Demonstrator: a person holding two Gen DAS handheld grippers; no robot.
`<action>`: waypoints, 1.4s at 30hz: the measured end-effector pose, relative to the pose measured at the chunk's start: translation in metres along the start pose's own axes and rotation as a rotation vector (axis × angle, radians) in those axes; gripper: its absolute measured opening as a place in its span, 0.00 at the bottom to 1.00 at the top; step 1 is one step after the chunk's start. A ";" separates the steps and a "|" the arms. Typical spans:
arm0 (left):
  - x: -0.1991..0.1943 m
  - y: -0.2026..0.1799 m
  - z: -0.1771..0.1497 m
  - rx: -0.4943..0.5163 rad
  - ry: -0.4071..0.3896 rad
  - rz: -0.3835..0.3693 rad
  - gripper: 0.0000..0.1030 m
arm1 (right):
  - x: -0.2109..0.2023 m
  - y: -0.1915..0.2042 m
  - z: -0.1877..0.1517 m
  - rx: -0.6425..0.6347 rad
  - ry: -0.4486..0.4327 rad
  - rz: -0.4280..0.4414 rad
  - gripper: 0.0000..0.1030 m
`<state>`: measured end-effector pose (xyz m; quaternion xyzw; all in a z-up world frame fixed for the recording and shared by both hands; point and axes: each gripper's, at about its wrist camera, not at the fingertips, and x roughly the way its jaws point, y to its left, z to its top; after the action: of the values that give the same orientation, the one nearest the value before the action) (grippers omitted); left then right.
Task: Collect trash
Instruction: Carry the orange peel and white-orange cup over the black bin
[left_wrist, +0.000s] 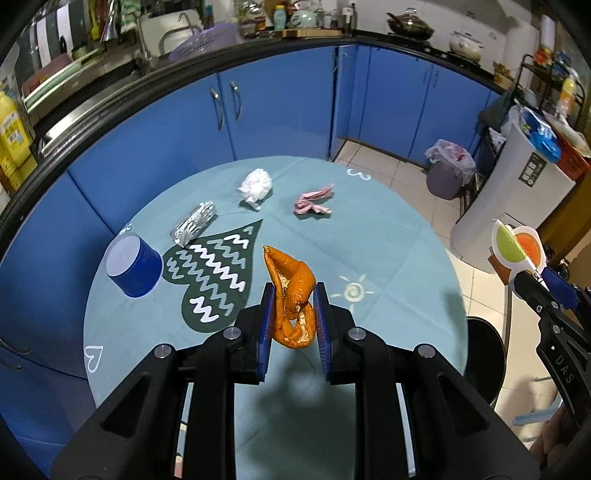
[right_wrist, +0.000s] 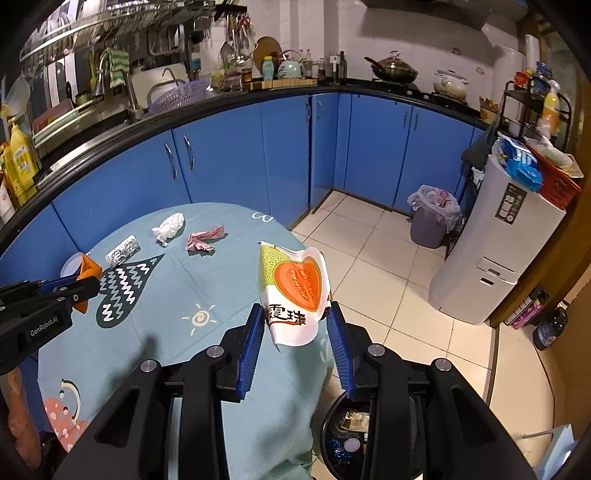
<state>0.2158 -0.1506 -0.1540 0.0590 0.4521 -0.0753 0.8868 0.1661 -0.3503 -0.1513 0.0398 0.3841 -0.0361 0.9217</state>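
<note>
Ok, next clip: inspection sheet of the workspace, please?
Surface: round table under a teal patterned cloth.
Job's things: orange peel in the left hand-held gripper; melon-print wrapper in the right hand-held gripper; white tissue wad, pink wrapper, foil blister pack lying on the cloth; black bin below the table edge.
Clutter: blue cup.
Grippers: both shut on their items, above the cloth.
Cables: nothing seen.
Surroundings: blue cabinets, lined floor bin, tiled floor.

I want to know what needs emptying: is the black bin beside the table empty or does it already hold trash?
It already holds trash: the right wrist view looks down into the black bin and shows wrappers lying at its bottom.
</note>
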 end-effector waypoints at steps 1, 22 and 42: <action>-0.003 -0.004 -0.001 0.008 -0.005 -0.003 0.21 | -0.004 -0.002 -0.001 0.002 -0.007 -0.005 0.34; -0.044 -0.107 -0.018 0.209 -0.067 -0.079 0.21 | -0.076 -0.084 -0.035 0.117 -0.093 -0.103 0.34; -0.059 -0.222 -0.021 0.404 -0.095 -0.176 0.21 | -0.090 -0.157 -0.058 0.218 -0.084 -0.165 0.34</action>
<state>0.1236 -0.3598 -0.1267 0.1924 0.3888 -0.2442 0.8673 0.0470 -0.4970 -0.1353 0.1065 0.3408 -0.1549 0.9211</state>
